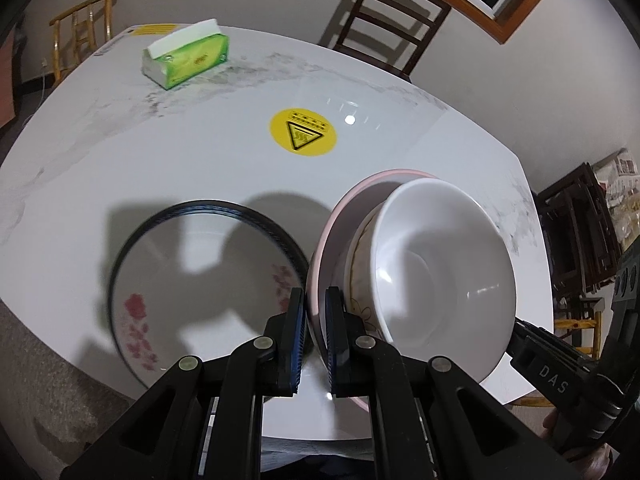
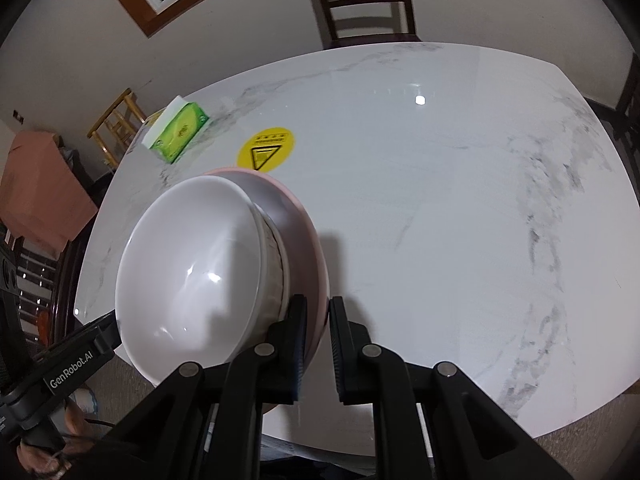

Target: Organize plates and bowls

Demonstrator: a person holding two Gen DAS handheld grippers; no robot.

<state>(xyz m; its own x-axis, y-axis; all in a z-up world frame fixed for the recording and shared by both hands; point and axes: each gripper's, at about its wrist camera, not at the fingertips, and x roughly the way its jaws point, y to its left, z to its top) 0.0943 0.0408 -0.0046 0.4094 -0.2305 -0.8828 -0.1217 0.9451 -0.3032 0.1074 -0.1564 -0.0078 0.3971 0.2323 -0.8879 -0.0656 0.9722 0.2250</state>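
1. You hold a shallow pink plate (image 1: pixel 340 220) carrying nested white ceramic bowls (image 1: pixel 440 264) above the white marble-patterned table (image 1: pixel 180 152).
2. Your left gripper (image 1: pixel 316 340) is clamped tight on the plate's left rim.
3. Your right gripper (image 2: pixel 318 348) is clamped tight on the opposite rim.
4. A large black-rimmed, red-flowered bowl (image 1: pixel 200 280) sits on the table left of the stack.
5. Beyond lie a round yellow warning sticker (image 1: pixel 303 132) and a green tissue pack (image 1: pixel 186 56).
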